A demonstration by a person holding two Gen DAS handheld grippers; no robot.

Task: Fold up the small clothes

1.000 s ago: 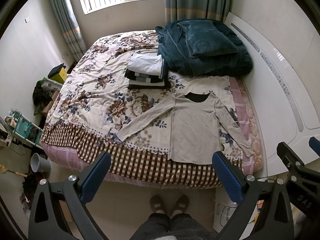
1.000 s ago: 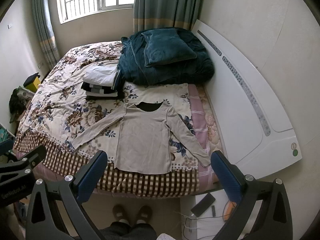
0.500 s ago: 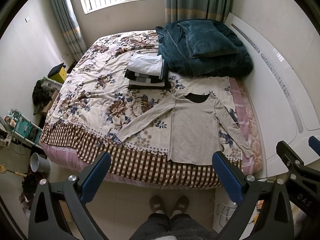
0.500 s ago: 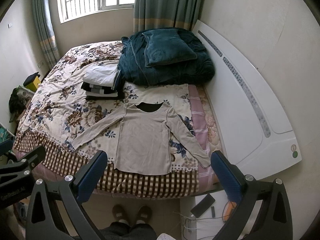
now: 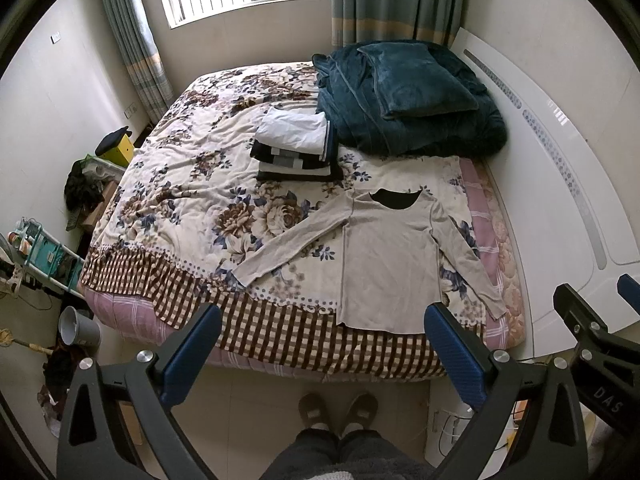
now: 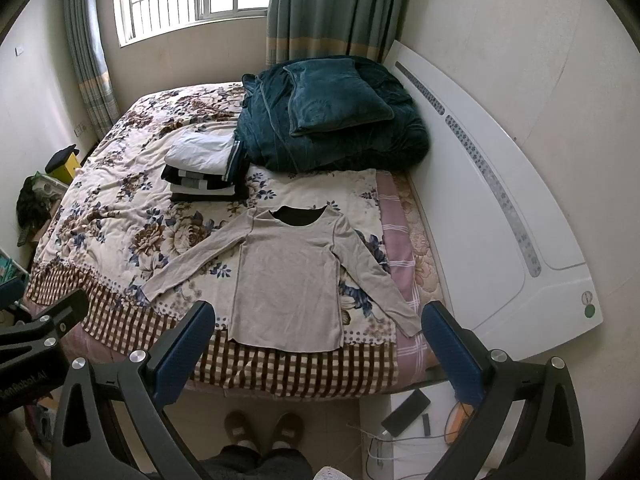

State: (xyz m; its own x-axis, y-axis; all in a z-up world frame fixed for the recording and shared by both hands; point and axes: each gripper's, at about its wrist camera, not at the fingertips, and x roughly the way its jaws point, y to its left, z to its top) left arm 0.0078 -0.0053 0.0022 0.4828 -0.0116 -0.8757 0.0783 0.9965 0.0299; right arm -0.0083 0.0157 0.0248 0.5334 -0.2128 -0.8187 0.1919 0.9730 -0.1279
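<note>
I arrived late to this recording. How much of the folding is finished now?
Done: a stack of folded clothes lies on the bed. In hand: nothing; left gripper and right gripper are open above the floor. Left: the beige long-sleeved top lies flat, unfolded.

Counted: one beige long-sleeved top (image 5: 390, 256), spread flat near the bed's (image 5: 168, 184) foot edge; one stack of folded clothes (image 5: 296, 152); one teal quilt (image 5: 408, 120); one teal pillow (image 5: 416, 80); two grippers, left gripper (image 5: 320, 340) and right gripper (image 6: 316, 336); two slippers (image 5: 340, 412).
</note>
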